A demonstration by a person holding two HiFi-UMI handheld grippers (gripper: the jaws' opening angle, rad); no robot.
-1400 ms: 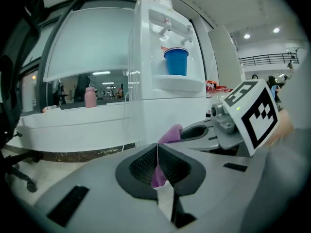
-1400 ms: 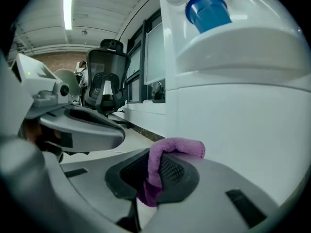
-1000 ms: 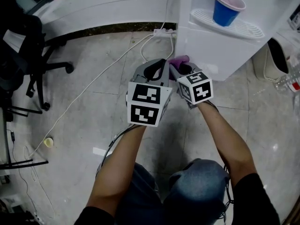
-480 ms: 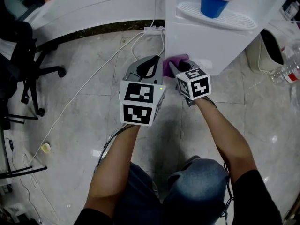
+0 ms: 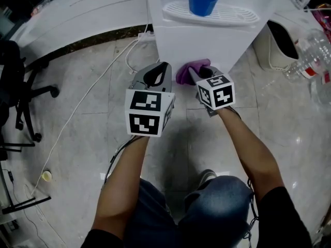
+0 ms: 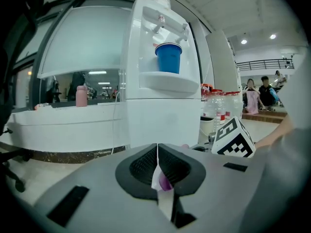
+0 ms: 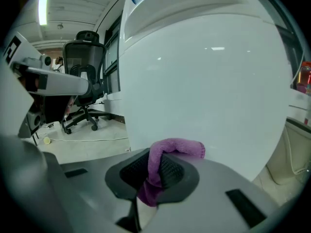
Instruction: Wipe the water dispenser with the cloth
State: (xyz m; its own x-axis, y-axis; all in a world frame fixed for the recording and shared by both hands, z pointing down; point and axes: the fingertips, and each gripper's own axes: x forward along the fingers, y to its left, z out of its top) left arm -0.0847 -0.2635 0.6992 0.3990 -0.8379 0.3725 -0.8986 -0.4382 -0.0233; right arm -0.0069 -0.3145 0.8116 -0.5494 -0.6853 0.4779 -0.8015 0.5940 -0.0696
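Pinching a purple fleecy cloth (image 7: 177,147) between its jaws: right gripper (image 7: 156,169), white plastic water dispenser (image 7: 204,81) just ahead. Left gripper (image 6: 157,164): jaws pressed together.

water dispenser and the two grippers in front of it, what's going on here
A person faces a white water dispenser with a hand-held gripper in each hand. The right hand-held gripper is shut on a purple cloth, held close to the dispenser's lower front panel; whether it touches is unclear. The left hand-held gripper hangs beside it, jaws together on nothing. A blue cup sits on the drip tray above.
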